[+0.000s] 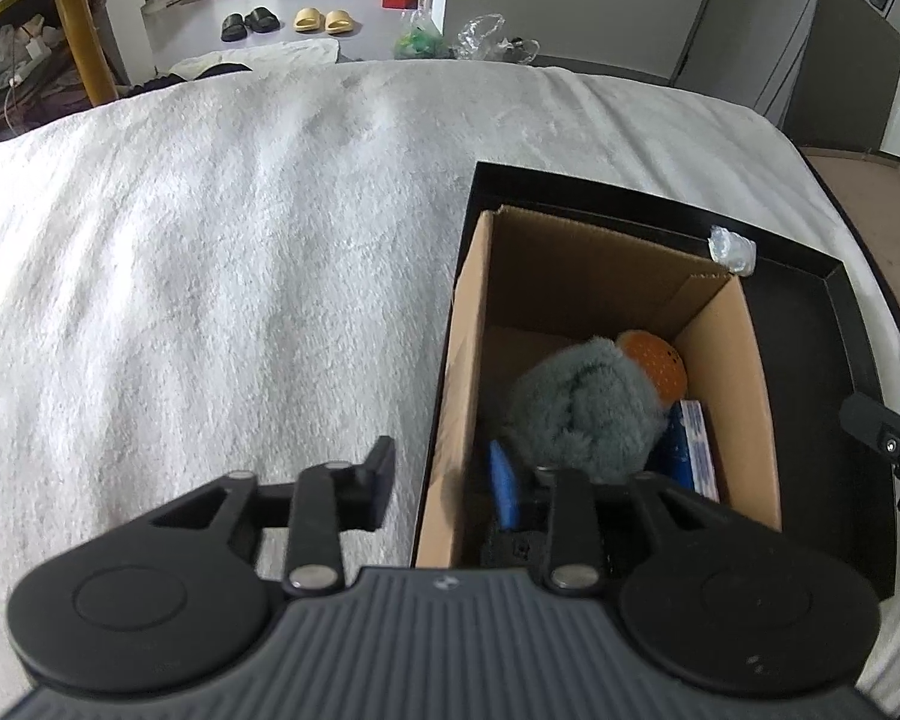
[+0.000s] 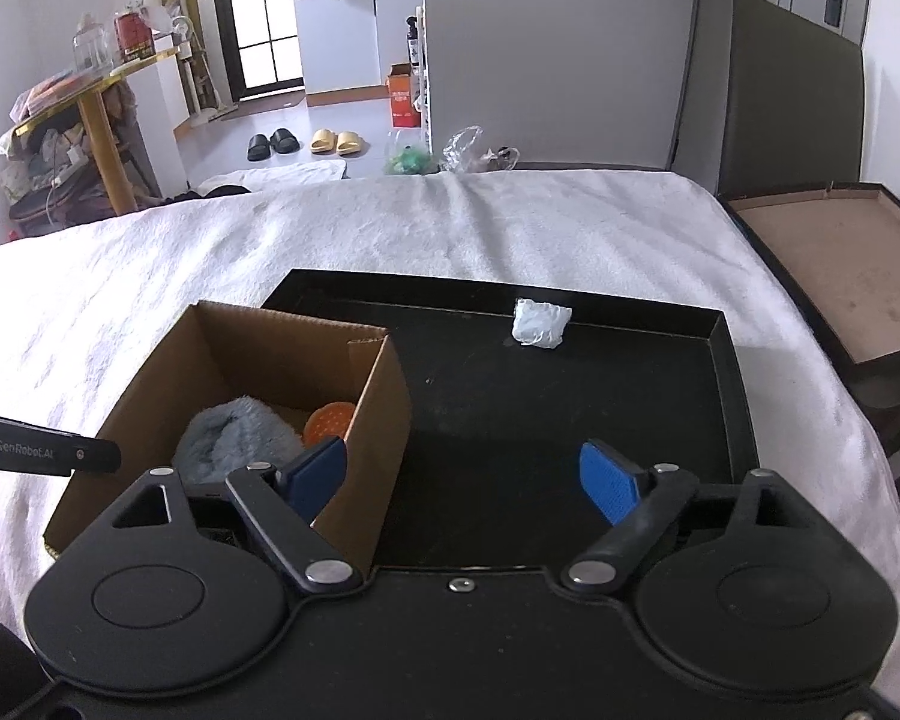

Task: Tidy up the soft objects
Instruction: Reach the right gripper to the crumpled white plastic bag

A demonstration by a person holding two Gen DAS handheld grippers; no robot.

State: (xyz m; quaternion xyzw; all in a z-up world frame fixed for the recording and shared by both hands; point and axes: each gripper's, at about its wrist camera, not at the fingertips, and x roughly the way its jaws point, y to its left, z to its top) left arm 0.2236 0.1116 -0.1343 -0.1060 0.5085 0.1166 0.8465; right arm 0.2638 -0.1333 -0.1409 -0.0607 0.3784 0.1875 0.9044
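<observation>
A brown cardboard box (image 1: 468, 360) (image 2: 384, 420) stands at the left end of a black tray (image 1: 810, 372) (image 2: 510, 408) on the white bed. Inside lie a grey fluffy soft item (image 1: 576, 408) (image 2: 234, 435), an orange perforated ball (image 1: 654, 360) (image 2: 327, 420) and a blue and white packet (image 1: 693, 450). A small white crumpled wad (image 1: 732, 249) (image 2: 540, 324) lies at the tray's far edge. My left gripper (image 1: 444, 480) is open and empty, straddling the box's left wall. My right gripper (image 2: 462, 477) is open and empty, above the tray at the box's right wall.
The white blanket (image 1: 210, 270) (image 2: 510, 222) covers the bed to the left of and beyond the tray. A brown low cabinet (image 2: 840, 276) stands at the right of the bed. Slippers (image 2: 306, 141), bags and a gold-legged table (image 2: 99, 138) are on the floor beyond.
</observation>
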